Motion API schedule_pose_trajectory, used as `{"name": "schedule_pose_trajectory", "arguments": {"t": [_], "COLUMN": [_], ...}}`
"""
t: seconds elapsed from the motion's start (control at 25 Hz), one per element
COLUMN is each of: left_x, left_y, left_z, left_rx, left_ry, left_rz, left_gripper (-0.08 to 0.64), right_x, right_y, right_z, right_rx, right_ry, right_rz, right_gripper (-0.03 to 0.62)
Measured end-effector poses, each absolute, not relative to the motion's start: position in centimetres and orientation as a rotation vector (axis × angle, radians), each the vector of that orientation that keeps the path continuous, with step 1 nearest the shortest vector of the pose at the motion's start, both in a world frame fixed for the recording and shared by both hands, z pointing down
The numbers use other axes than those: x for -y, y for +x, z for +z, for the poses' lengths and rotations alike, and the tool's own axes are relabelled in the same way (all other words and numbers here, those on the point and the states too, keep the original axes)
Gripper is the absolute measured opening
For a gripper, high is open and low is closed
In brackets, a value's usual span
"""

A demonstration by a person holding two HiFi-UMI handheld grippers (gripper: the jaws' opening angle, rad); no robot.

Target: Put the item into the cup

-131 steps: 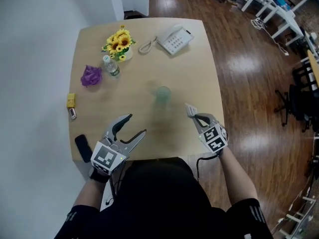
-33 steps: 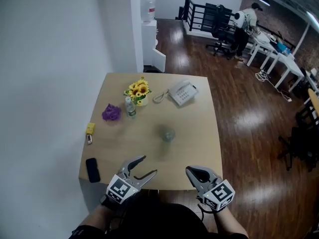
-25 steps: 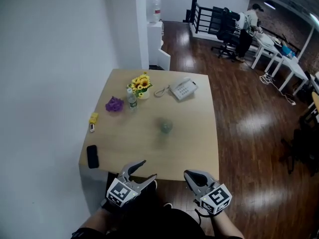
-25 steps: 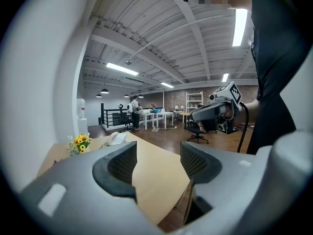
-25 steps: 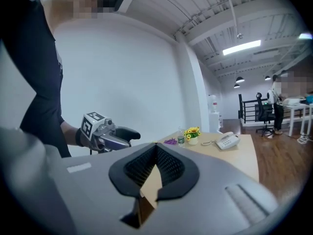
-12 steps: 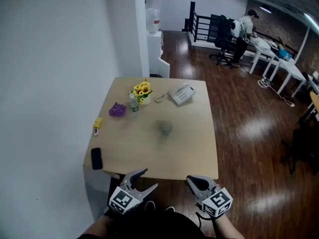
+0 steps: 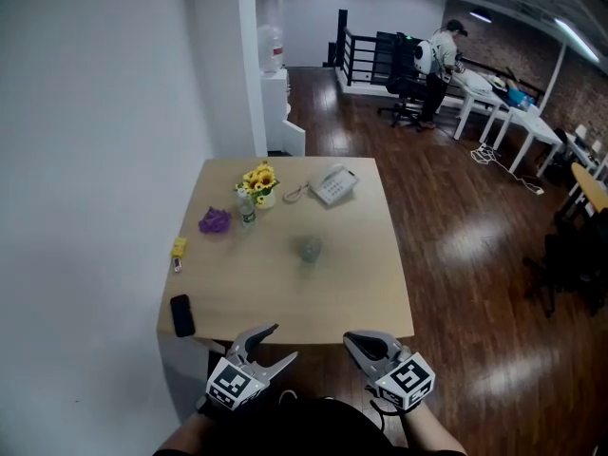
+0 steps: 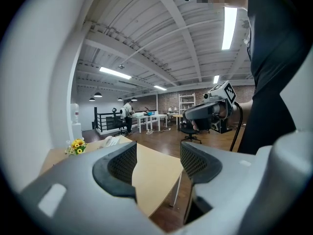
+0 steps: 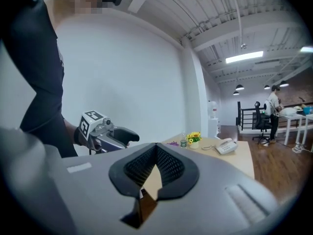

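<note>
The cup [image 7: 309,248], a pale greenish glass, stands near the middle of the wooden table [image 7: 361,293]; what is inside it is too small to tell. Both grippers hang below the table's near edge, close to my body and well away from the cup. My left gripper [image 7: 281,342] is open with nothing between its fingers; in its own view the left gripper [image 8: 157,160] shows a wide gap with the table edge behind. My right gripper [image 7: 350,339] is shut and empty; in its own view the right gripper [image 9: 156,150] has its pads meeting.
On the table's far side are a sunflower pot [image 7: 253,180], a white desk phone [image 7: 328,184], a small bottle [image 7: 246,212] and a purple bundle [image 7: 214,220]. A yellow item [image 7: 179,247] and a black phone [image 7: 180,314] lie by the left edge. A person [image 7: 432,60] stands far back.
The view has drawn back from the table, which now looks smaller and farther. Both grippers have come off the tabletop towards my body. The white item held about five seconds ago has left the right gripper.
</note>
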State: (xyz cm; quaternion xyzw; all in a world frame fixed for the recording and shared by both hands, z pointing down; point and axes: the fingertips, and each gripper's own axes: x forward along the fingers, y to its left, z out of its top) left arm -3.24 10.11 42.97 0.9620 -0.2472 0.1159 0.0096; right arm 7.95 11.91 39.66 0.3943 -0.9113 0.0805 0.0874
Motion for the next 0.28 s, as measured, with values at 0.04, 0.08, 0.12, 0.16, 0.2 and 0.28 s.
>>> {"name": "schedule_pose_trajectory", "arguments": {"t": [0.04, 0.08, 0.12, 0.16, 0.2, 0.28], "left_x": [-10.1, -10.2, -10.2, -10.1, -10.0, -9.9], "left_y": [-3.4, -3.6, -3.7, -3.9, -4.0, -4.2], "left_z": [42.9, 42.7, 42.5, 42.4, 42.2, 42.0], "left_rx": [0.769, 0.768, 0.768, 0.769, 0.770, 0.772], "left_ry": [3.007, 3.012, 3.017, 3.023, 3.028, 3.040], "left_rz": [0.361, 0.357, 0.352, 0.348, 0.346, 0.342], "left_gripper": [0.273, 0.273, 0.273, 0.273, 0.273, 0.273], "right_x": [-12.0, -12.1, -12.2, -12.3, -12.3, -12.4], "right_y": [7.8, 7.6, 7.4, 7.3, 7.1, 6.7], "right_z": [39.5, 39.2, 39.0, 38.8, 38.7, 38.5], "right_rx": [2.714, 2.714, 2.715, 2.714, 2.712, 2.709], "right_ry": [1.179, 1.182, 1.183, 1.182, 1.179, 1.168], "right_rz": [0.237, 0.230, 0.219, 0.206, 0.191, 0.157], "right_gripper": [0.008, 0.008, 0.008, 0.008, 0.008, 0.008]}}
